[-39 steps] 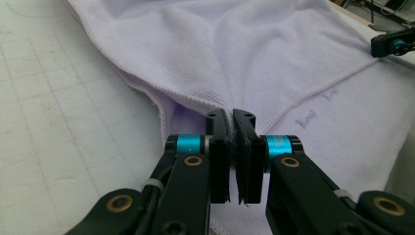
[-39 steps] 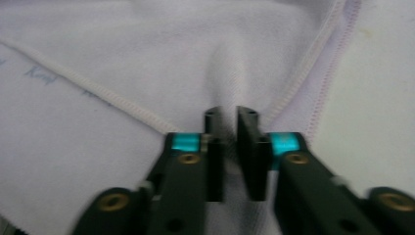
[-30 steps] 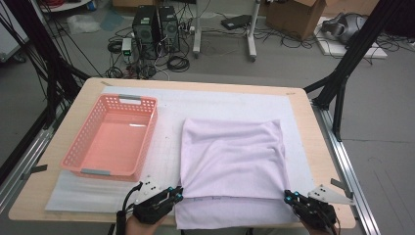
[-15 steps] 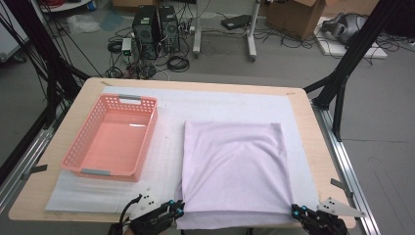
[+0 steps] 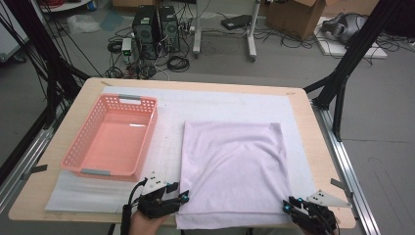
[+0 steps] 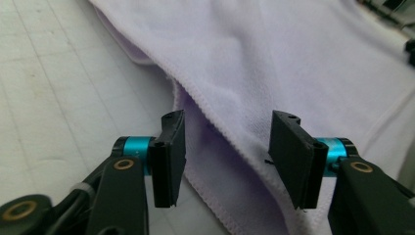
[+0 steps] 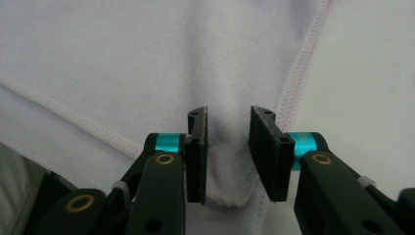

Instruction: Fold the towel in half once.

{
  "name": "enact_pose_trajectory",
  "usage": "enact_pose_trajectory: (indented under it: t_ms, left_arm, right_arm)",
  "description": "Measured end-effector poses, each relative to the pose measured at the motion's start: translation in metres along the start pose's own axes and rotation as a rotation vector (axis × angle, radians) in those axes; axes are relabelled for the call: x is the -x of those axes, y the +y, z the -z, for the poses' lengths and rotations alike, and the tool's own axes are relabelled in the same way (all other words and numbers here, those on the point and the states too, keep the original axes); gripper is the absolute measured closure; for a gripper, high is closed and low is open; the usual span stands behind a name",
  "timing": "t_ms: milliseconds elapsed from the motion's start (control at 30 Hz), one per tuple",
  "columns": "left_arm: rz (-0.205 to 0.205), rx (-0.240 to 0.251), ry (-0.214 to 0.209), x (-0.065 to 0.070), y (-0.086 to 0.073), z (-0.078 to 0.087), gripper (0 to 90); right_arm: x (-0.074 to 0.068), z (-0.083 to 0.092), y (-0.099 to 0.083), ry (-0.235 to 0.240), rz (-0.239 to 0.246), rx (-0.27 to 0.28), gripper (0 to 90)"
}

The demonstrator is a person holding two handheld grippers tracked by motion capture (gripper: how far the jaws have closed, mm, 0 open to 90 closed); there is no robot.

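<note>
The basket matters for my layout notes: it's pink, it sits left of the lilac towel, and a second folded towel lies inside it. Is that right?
Not quite. The pink basket does sit left of the lilac towel, apart from it, but nothing lies inside it: the high view shows its bare floor. The rest stands.

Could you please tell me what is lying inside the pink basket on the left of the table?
Nothing: the pink basket shows a bare floor in the high view, with just a glare on it. Its near wall hides a thin strip of floor behind it.
</note>
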State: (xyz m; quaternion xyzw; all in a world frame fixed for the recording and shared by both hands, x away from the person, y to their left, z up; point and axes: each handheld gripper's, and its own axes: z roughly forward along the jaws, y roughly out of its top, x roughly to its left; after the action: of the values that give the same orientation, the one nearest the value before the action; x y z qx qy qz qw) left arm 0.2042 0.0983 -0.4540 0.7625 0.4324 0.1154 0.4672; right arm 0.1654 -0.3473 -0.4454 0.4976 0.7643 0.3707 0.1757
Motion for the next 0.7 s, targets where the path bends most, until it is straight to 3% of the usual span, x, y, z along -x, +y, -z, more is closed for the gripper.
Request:
enact_pose_trajectory:
  t_ms: [167,300,400,433,467,500,533,567,600,700]
  left_arm:
    - [0.002,0.009,0.063,-0.003,-0.001,0.004,43.5]
    - [0.040,0.003,0.048,-0.005,-0.006,0.007,41.4]
    - [0.026,0.012,0.028,0.000,-0.009,0.006,40.4]
    - [0.016,0.012,0.002,0.001,-0.010,0.006,42.3]
    - [-0.001,0.015,-0.016,0.003,-0.012,0.006,50.9]
    - [-0.018,0.019,-0.001,0.003,-0.013,0.006,57.6]
    - [-0.007,0.010,-0.002,0.002,-0.013,0.007,70.4]
    - [0.034,-0.011,-0.046,-0.002,-0.012,0.008,83.1]
    - [0.052,-0.017,-0.051,-0.003,-0.012,0.009,84.7]
    - [0.047,-0.011,-0.070,-0.002,-0.011,0.020,85.9]
  right_arm:
    - [-0.004,0.005,-0.002,-0.041,0.037,0.003,55.3]
    - [0.000,0.007,-0.006,-0.070,0.018,-0.024,53.1]
    - [0.001,0.007,-0.006,-0.065,0.012,-0.020,55.3]
    - [0.000,0.007,-0.006,-0.063,0.016,-0.025,60.3]
    - [-0.001,0.007,-0.006,-0.051,0.024,-0.028,69.1]
    - [-0.002,0.007,-0.005,-0.025,0.030,-0.030,80.3]
    - [-0.004,0.007,-0.005,-0.007,0.036,-0.037,83.6]
    - [-0.005,0.008,-0.005,-0.010,0.041,-0.041,84.7]
    - [-0.004,0.009,-0.005,0.003,0.033,-0.046,85.0]
    - [0.001,0.018,-0.011,0.052,-0.026,-0.033,85.2]
